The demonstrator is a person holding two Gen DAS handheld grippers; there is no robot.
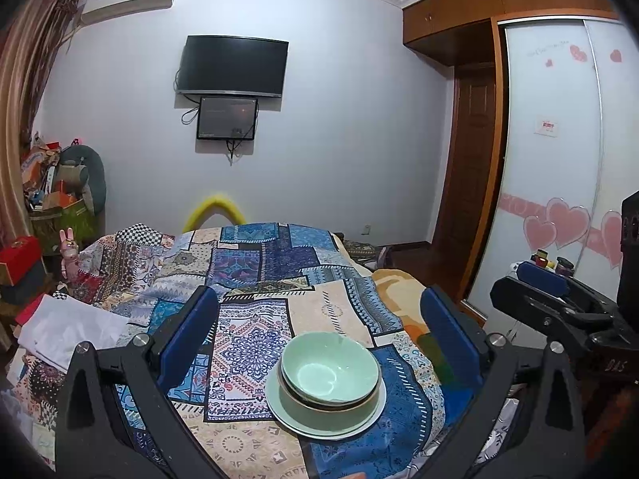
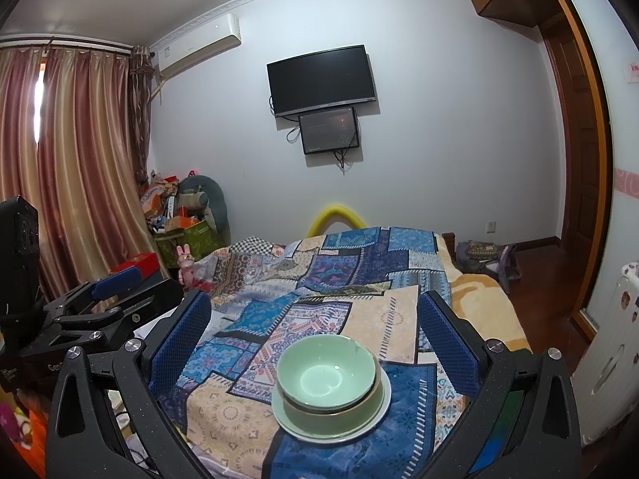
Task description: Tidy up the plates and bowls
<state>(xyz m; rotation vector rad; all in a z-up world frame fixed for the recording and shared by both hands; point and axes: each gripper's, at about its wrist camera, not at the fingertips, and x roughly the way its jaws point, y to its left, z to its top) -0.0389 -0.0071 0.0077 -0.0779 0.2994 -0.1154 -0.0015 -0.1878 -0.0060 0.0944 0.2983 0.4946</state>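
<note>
We see a stack of pale green dishes on a bed covered with a patchwork quilt (image 1: 255,279): two nested bowls (image 1: 330,371) sitting on a plate (image 1: 295,419). Both claws hover above the near end of the bed, spread wide apart and holding nothing. The stack lies straight ahead of and below each one, between its blue pads. It sits slightly right of centre for the left claw (image 1: 319,327), close to centre for the right claw (image 2: 313,327), so we judge neither clearly nearer.
</note>
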